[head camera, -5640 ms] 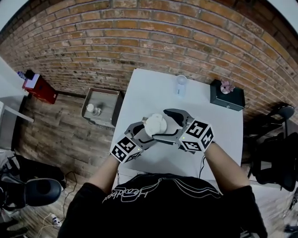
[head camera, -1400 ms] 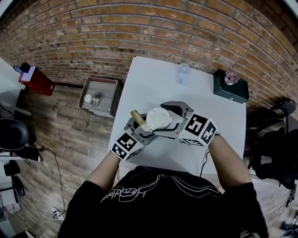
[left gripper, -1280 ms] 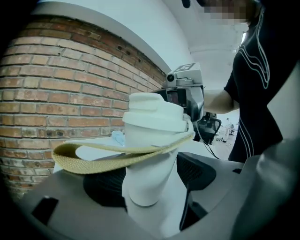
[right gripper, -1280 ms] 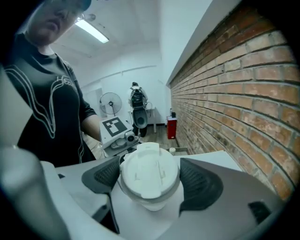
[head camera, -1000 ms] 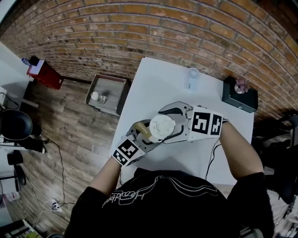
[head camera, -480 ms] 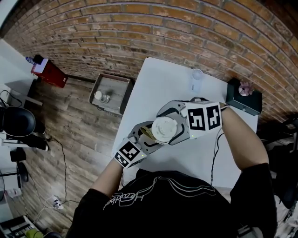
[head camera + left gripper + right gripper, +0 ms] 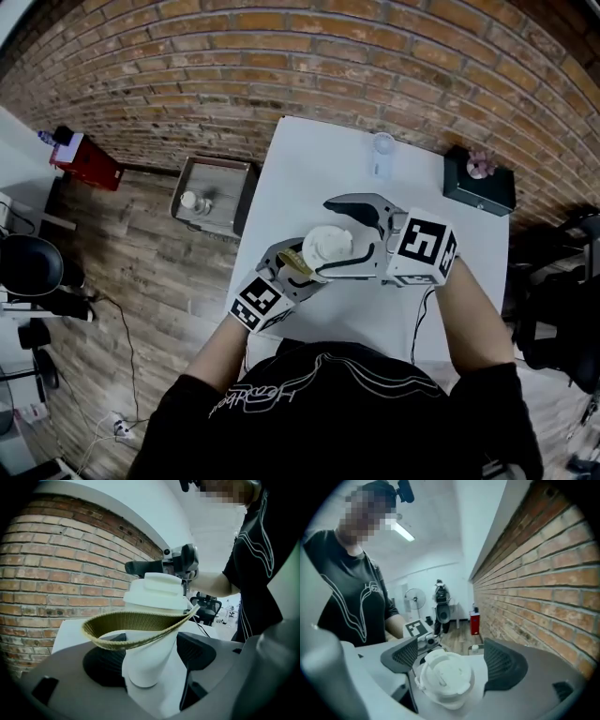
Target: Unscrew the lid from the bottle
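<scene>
My left claw is squeezed shut on the bottle, low on its white body, and holds it up over the table. My right claw has just been opening. Its jaws stand wide on both sides of the lid and do not touch it. The bottle looks light, hard and smooth, so it may slip. I would grab the lid by its round rim.

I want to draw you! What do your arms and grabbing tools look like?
The left tool and right tool are grey, with curved jaws, dark gridded pads and a white cube of black square markers. A thin dark cable hangs by the right one. The shirt is black, short-sleeved, with white lines.
</scene>
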Action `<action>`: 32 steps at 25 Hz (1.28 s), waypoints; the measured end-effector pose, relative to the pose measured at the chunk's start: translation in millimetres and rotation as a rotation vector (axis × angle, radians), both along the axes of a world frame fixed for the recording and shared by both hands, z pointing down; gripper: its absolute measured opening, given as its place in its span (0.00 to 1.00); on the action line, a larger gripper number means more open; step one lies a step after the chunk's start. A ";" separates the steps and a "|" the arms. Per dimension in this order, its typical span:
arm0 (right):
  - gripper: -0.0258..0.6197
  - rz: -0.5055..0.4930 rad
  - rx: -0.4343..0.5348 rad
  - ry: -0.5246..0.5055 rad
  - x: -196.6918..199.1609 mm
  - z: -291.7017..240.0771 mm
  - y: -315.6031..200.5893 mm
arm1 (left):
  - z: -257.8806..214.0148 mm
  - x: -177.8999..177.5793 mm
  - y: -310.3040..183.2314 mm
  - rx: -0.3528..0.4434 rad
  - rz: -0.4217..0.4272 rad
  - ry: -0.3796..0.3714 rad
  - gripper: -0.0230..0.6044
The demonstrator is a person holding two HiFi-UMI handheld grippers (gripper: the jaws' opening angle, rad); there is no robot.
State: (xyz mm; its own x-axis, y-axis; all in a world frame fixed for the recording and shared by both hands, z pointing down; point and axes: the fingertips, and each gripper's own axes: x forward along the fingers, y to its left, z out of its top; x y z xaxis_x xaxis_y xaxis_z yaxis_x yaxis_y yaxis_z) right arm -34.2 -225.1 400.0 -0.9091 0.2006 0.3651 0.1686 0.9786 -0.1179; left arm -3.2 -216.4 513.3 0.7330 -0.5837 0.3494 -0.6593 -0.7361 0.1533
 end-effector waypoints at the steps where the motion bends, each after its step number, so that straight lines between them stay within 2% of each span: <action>1: 0.69 0.079 0.000 -0.025 1.6 -2.7 -2.1 | 0.4 0.1 0.6 0.000 0.002 0.003 0.61; 6: 0.70 0.447 -0.022 -0.037 14.1 1.5 -9.9 | 2.2 -2.4 2.5 0.007 0.003 0.004 0.61; 9: 0.70 0.602 -0.012 -0.001 20.2 13.5 -11.1 | 1.5 -2.4 1.4 0.016 0.003 0.005 0.60; 12: 0.71 0.712 -0.013 0.014 20.5 21.3 -8.7 | -0.5 -1.6 -0.3 0.029 0.001 0.018 0.60; 21: 0.68 0.921 0.057 0.066 17.0 33.6 -7.2 | 0.9 -1.1 0.3 0.033 0.008 0.022 0.60; 24: 0.65 0.937 0.055 0.071 17.4 38.8 -6.2 | 2.2 -1.1 1.3 0.031 0.010 0.021 0.60; 32: 0.66 0.935 0.065 0.052 19.2 39.8 -5.9 | 2.2 0.1 2.0 0.029 0.020 0.018 0.60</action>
